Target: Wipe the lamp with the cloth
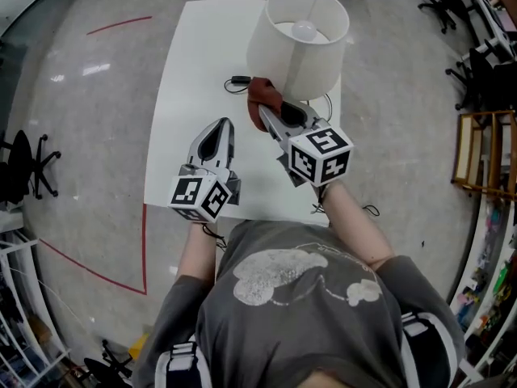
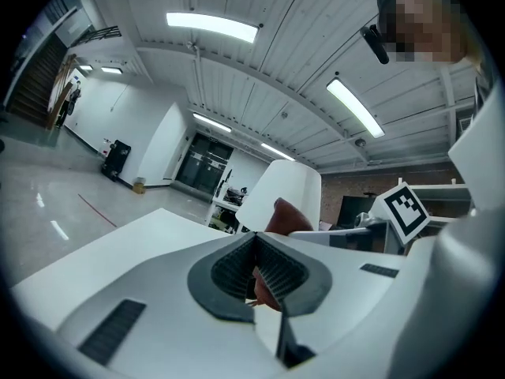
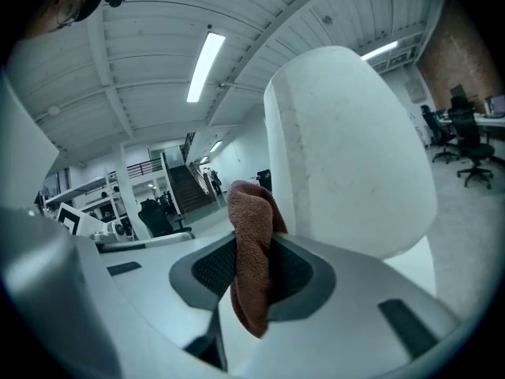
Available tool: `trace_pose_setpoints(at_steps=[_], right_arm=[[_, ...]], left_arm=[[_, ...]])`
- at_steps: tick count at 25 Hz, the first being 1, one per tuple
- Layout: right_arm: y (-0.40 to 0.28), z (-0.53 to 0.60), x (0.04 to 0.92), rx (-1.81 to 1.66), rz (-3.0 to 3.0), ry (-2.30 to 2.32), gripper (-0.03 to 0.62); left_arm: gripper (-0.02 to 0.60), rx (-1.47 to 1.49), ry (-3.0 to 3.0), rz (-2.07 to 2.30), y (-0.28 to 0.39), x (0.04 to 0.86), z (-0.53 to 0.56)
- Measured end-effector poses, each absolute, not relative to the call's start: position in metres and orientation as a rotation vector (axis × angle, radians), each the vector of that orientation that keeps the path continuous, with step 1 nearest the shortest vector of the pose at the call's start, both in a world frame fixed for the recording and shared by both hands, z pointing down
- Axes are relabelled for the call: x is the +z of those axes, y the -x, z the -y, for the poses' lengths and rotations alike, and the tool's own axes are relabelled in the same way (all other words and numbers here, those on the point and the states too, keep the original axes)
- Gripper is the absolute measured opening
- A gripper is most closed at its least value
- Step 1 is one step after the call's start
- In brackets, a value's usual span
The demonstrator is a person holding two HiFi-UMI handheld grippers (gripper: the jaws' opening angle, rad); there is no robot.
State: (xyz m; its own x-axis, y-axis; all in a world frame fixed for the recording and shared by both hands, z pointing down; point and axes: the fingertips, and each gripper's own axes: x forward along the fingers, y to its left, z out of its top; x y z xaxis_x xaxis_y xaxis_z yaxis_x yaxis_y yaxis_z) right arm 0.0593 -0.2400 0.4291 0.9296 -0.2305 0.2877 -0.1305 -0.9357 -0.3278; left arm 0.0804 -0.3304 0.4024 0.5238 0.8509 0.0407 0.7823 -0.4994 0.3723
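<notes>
As the frame runs up from the person's grey printed T-shirt at the bottom, we note first the left gripper, low and left of centre. Its jaws are pressed together with nothing in them, and it lies over the white rectangular table.

Then the right gripper, centre frame. Its jaws are pinched on the rust-brown woven cloth, one fold standing up past the tips and a tail hanging below. The cloth sits at the lower left edge of the white drum-shaped lamp shade, touching or just short of it; we cannot tell which. The lamp stands on the table's upper right part, its bulb visible down the open top.

Judgement: the wiping step is at hand, shade wall first. We would keep the grip firm, lay the raised fold flat to the shade and press lightly, since a thin shade will likely dent or tip. The empty left gripper could steady the lamp.

In the way: a thin black cord on the table just left of the cloth, which could snag. Beyond lie the grey floor, red tape lines upper left and black office chairs upper right, all well apart.
</notes>
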Motion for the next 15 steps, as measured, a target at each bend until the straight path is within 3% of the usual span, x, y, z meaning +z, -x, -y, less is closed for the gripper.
trace_pose_setpoints(at_steps=[15], right_arm=[[0.005, 0.207, 0.448, -0.531, -0.794, 2.656, 0.097]], left_arm=[[0.008, 0.256, -2.694, -0.931, -0.003, 0.407, 0.289]])
